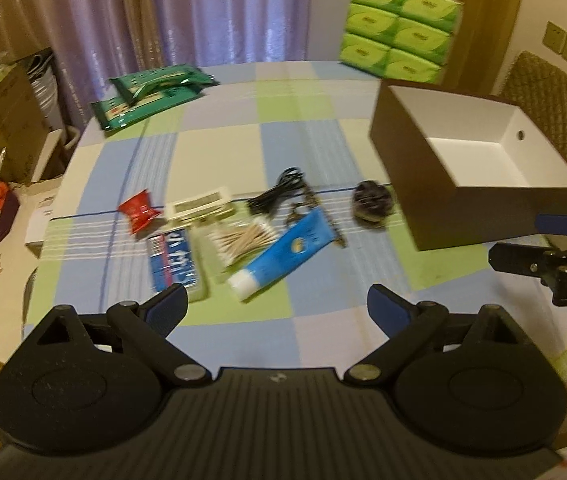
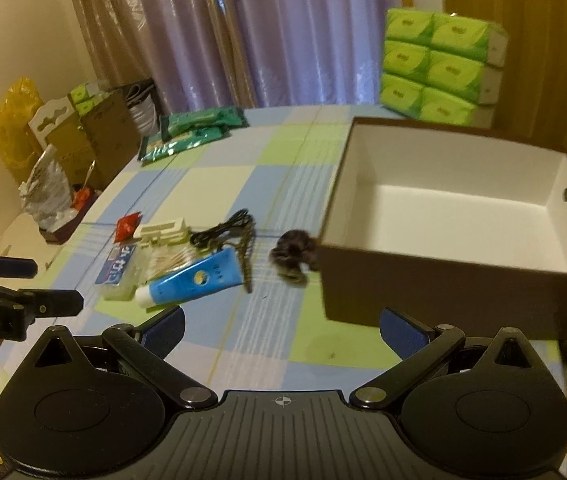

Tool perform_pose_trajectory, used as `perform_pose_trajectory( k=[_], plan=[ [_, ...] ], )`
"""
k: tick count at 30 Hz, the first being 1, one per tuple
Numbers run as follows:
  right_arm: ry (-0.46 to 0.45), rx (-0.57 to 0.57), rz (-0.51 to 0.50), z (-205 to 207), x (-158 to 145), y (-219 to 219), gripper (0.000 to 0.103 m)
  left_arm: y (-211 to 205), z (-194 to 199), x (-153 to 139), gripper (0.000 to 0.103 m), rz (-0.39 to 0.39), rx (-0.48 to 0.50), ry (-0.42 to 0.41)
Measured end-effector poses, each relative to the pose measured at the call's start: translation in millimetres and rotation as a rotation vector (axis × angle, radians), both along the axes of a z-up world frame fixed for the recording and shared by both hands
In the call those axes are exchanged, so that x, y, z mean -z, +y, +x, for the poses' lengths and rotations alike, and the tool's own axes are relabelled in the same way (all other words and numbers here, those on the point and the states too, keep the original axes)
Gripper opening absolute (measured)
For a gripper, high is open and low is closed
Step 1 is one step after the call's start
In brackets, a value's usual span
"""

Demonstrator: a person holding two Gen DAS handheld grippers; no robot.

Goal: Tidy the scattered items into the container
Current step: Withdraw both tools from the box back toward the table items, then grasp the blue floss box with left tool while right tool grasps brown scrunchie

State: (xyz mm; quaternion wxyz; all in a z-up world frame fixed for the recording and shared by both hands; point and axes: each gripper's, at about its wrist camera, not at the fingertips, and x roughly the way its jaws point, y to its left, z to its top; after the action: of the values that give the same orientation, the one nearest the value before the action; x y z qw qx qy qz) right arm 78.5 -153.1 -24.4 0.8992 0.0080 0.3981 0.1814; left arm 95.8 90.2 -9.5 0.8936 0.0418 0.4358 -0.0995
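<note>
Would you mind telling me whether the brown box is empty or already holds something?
Empty: the brown box shows only bare white floor and walls inside; the blue tube lies outside it.

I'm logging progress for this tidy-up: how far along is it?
Nothing looks done: the brown cardboard box with white inside is empty. Nothing is in hand; the left gripper and right gripper are open. The blue tube, black cable, dark hair tie and red packet lie on the table.

Bare cloth (image 1: 275, 320) lies open between the spread left gripper (image 1: 277, 306) and the clutter (image 1: 243, 232) at 12 o'clock. The box (image 2: 423, 280) walls off 1 o'clock for the right gripper (image 2: 282, 326); its top is open.
</note>
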Motion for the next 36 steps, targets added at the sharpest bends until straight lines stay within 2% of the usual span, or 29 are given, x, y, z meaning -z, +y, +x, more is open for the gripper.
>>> perform_pose_trajectory(
  k=[9, 14, 15, 17, 18, 23, 26, 36],
  plan=[
    [0.044, -0.010, -0.006, 11.0, 33.0, 29.4, 0.101, 38.1, 11.3, 30.2, 0.090, 0.010, -0.057, 0.052],
    [0.050, 0.010, -0.013, 21.7, 46.5, 44.3, 0.100, 52.1, 24.7, 45.0, 0.082, 0.013, -0.073, 0.078],
    [0.044, 0.013, -0.017, 24.1, 48.5, 47.8, 0.098, 53.9, 28.0, 47.7, 0.082, 0.016, -0.075, 0.080],
    [0.033, 0.022, -0.016, 29.1, 51.2, 53.7, 0.085, 58.2, 36.4, 53.6, 0.080, 0.020, -0.079, 0.088],
    [0.033, 0.033, -0.014, 32.6, 53.3, 56.9, 0.083, 59.6, 40.4, 56.2, 0.080, 0.020, -0.080, 0.091],
    [0.018, 0.106, -0.005, 48.5, 60.7, 70.4, 0.053, 67.3, 63.8, 67.2, 0.075, 0.026, -0.081, 0.096],
    [0.000, 0.140, -0.035, 56.3, 66.2, 79.2, 0.048, 69.1, 80.4, 75.3, 0.075, 0.027, -0.077, 0.104],
    [0.009, 0.205, -0.088, 72.0, 78.7, 86.2, 0.047, 71.6, 132.2, 107.0, 0.066, 0.066, -0.054, 0.153]
  ],
)
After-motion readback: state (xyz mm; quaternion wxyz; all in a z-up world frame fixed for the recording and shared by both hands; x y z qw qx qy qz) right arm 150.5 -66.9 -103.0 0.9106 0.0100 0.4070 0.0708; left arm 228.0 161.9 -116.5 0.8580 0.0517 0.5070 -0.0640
